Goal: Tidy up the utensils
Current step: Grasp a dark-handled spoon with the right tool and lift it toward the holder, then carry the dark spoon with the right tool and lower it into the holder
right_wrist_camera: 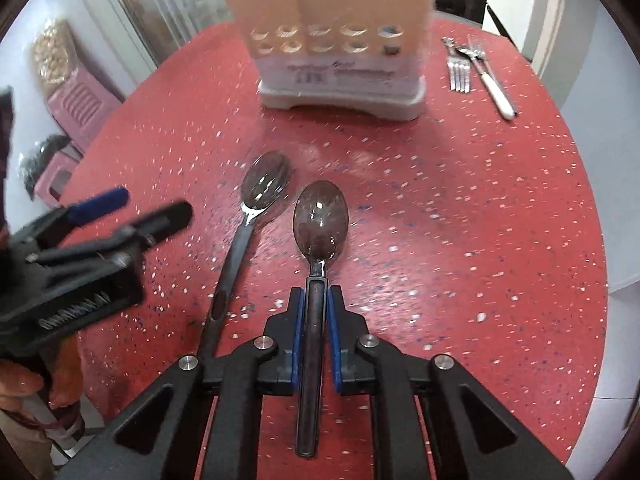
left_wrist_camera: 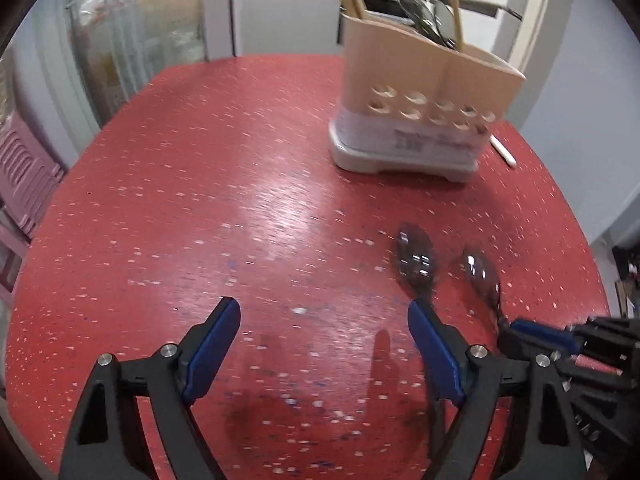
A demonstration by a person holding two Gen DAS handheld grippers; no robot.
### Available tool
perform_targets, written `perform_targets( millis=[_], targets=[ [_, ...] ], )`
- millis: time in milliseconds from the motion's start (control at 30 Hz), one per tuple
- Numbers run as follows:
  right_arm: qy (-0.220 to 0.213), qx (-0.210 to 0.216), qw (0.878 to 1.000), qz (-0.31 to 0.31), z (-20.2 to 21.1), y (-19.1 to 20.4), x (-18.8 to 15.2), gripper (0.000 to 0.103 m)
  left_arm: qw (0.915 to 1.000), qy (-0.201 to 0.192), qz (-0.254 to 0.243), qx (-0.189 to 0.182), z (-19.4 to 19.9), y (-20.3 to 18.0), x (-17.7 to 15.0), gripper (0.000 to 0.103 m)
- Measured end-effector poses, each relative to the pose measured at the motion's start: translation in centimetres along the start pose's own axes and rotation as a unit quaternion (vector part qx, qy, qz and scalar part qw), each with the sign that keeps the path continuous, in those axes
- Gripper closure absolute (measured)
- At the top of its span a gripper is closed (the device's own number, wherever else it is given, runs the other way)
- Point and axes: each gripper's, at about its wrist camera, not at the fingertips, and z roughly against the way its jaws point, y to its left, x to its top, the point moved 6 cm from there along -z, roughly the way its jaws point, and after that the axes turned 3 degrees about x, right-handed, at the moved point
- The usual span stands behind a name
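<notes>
On the red speckled table [right_wrist_camera: 460,208], 2 spoons are laid side by side, bowls pointed toward the beige utensil caddy [right_wrist_camera: 332,40] at the far side. One spoon [right_wrist_camera: 320,224] is clamped by its dark handle between the blue pads of the right gripper [right_wrist_camera: 316,300], jaws closed down snug on it. The other spoon [right_wrist_camera: 264,184] is left lying loose just beside it on the left. The left gripper [left_wrist_camera: 324,316] is held wide open over bare tabletop, nothing gripped. Right of the caddy, a few forks [right_wrist_camera: 460,70] and a white-handled knife [right_wrist_camera: 496,88] can be seen, well apart from the spoons.
</notes>
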Motion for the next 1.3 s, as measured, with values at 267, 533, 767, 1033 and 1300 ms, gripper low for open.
perform_targets(
  millis=[267,533,767,1033,1300],
  targets=[
    [-0.027,0.014,0.999,-0.025,1.5,-2.5,1.3,0.091,0.9992,0.027,-0.027,-0.008,-0.7,-3.2,0.5,0.005],
    [-0.048,0.033,0.998,-0.033,2.5,-3.3,2.0,0.091,0.9962,0.067,-0.054,0.013,-1.8,-4.8,-0.3,0.016],
    [-0.060,0.048,0.996,-0.043,3.0,-3.9,2.2,0.091,0.9927,0.089,-0.081,0.006,-1.4,-6.8,-0.4,0.032],
    [-0.084,0.064,0.993,-0.044,4.4,-4.5,2.4,0.091,0.9946,0.067,-0.074,-0.028,-0.1,-7.7,-0.5,0.067],
    [-0.126,0.090,0.987,-0.042,6.4,-4.7,3.5,0.091,0.9979,-0.027,-0.031,-0.050,4.3,-6.7,0.3,0.067]
  ],
)
